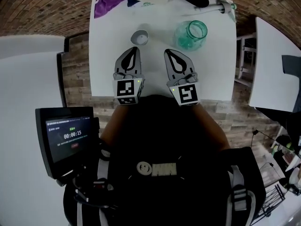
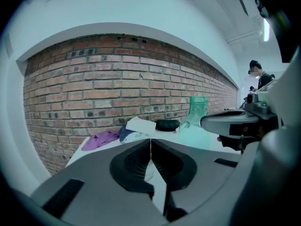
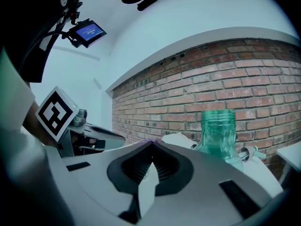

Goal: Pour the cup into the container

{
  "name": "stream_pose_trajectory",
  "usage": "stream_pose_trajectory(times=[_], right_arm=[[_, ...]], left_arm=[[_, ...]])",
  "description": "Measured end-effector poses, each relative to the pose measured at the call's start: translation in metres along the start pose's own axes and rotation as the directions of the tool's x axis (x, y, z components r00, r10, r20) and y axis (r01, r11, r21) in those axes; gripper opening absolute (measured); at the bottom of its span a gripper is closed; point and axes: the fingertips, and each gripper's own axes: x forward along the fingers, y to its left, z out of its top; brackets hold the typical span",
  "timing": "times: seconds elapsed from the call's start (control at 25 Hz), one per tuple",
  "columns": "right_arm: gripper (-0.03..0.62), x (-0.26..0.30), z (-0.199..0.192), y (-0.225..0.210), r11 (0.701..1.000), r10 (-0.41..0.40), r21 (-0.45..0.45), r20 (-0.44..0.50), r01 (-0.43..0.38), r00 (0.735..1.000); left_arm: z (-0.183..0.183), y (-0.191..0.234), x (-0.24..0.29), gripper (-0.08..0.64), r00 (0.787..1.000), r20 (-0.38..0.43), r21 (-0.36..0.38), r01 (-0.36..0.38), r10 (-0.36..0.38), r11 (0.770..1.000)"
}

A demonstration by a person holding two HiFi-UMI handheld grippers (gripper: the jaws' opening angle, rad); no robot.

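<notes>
Our left gripper [image 1: 135, 50] and right gripper [image 1: 168, 52] are closed, empty; cup [image 1: 139, 36] sits just ahead of the left one, green jar [image 1: 192, 35] nearer the right.

My left gripper [image 1: 136, 48] sits just left of centre in the head view and my right gripper [image 1: 167, 51] just right of it. They lie side by side, apart, both pointing toward the top of the frame and tilted slightly toward each other. Both pairs of jaws meet at the tips with nothing between them. The left cube [image 1: 127, 91] and right cube [image 1: 186, 94] face up at the near ends. My left forearm [image 1: 111, 128] and right forearm [image 1: 214, 126] splay outward below them.
</notes>
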Motion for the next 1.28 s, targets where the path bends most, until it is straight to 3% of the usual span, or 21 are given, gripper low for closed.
stream_pose_trajectory(times=[0.52,0.64,0.92,1.28], right_arm=[[0.001,0.003,0.002,0.002,0.991,-0.122,-0.067,-0.045,0.119,0.991],[0.001,0.000,0.005,0.002,0.989,-0.114,-0.097,-0.043,0.109,0.993],[0.001,0.019,0.001,0.025,0.988,-0.077,-0.140,-0.082,0.064,0.994],[0.000,0.027,-0.012,0.032,0.987,-0.044,-0.156,-0.139,0.022,0.989]], left_arm=[[-0.022,0.014,0.020,0.237,0.982,0.042,0.017,0.182,-0.182,0.983],[-0.025,0.003,0.020,0.344,0.973,0.045,0.029,0.225,-0.226,0.974],[-0.041,0.008,0.032,0.491,0.948,0.063,0.061,0.309,-0.313,0.949],[-0.062,0.011,0.060,0.503,0.939,0.051,0.086,0.335,-0.340,0.938]])
